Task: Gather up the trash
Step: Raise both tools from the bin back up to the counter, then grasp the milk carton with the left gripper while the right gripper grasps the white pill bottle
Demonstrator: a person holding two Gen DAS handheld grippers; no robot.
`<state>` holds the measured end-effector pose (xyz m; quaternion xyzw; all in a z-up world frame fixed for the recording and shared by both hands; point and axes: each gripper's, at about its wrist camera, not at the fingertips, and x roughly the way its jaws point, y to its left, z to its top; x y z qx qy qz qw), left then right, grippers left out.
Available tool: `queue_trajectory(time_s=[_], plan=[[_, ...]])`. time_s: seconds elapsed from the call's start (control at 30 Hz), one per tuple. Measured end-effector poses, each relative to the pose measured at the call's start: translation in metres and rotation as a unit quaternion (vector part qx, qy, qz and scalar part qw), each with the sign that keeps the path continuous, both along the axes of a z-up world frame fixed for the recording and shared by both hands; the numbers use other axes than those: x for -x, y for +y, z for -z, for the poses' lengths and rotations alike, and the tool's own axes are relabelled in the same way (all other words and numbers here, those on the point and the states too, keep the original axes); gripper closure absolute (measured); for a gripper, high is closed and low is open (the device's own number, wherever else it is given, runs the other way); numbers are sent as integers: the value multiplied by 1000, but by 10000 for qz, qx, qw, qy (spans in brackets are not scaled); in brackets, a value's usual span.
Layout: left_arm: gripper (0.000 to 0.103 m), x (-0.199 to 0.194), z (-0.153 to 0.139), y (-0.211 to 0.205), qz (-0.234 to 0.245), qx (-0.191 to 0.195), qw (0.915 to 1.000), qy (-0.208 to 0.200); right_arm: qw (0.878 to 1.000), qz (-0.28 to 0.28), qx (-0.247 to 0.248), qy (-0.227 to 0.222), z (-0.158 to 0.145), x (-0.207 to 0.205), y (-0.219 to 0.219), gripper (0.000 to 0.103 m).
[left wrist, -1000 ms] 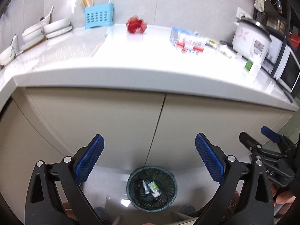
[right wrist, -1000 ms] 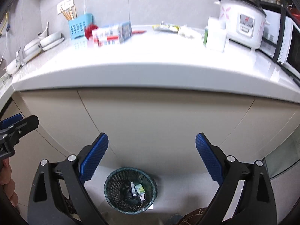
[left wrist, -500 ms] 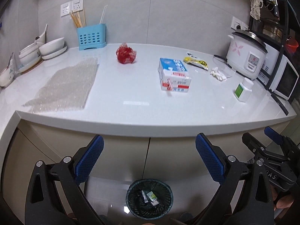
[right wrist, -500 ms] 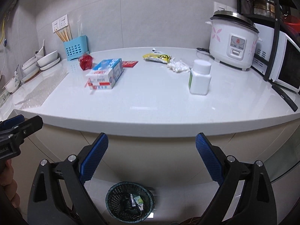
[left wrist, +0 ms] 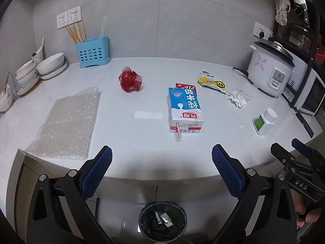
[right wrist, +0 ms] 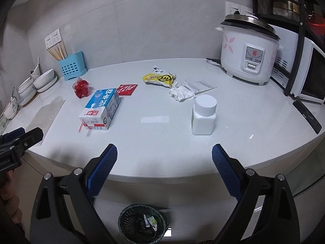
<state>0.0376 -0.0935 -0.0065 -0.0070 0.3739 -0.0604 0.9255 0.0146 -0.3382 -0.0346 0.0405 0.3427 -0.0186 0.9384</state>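
Observation:
On the white counter [left wrist: 142,142] lie a blue-and-white milk carton [left wrist: 183,109] with a straw, a red mesh ball [left wrist: 130,81], a red packet [left wrist: 185,86], a yellow wrapper [left wrist: 212,83], crumpled tissue [left wrist: 236,98], a white pill bottle [left wrist: 265,121] and a sheet of bubble wrap [left wrist: 67,126]. A mesh trash basket [left wrist: 162,220] stands on the floor below, with some packets inside. My left gripper [left wrist: 161,170] is open and empty, above the counter's front edge. My right gripper [right wrist: 164,170] is open and empty, in front of the pill bottle [right wrist: 203,114] and carton [right wrist: 100,108].
A blue utensil holder [left wrist: 92,51] and stacked bowls [left wrist: 40,69] stand at the back left. A rice cooker [right wrist: 248,56] and a microwave [right wrist: 308,73] stand at the right. The trash basket [right wrist: 143,222] sits by the cabinet doors.
Both grippers have risen from cabinet height to above the counter edge, so the counter top and its trash now show from above. Both stayed open.

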Motion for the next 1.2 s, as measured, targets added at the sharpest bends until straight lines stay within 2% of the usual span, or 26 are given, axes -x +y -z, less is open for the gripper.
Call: queue_trajectory(time_s=[0.37,0.43,0.57,0.77,1.2], plan=[[6,-63,-7,-26,-30,-232,9994,266,9984,259,106,485,-18,-59,-38,13],[6,-76,-6,-31,-34,-323,9990,319,9976,299,125,618,-15,-72,-44,13],[6,-103,2,-37,-38,-267,9983,521,9954,344,35,894,-4,-95,-53,13],[6,-137,23,-40,-164,-281,9962,804,9929,427,83,1107,9,-120,-62,13],[6,-175,44,-63,-175,-527,9923,1110,9894,464,103,1372,26,-147,-66,13]])
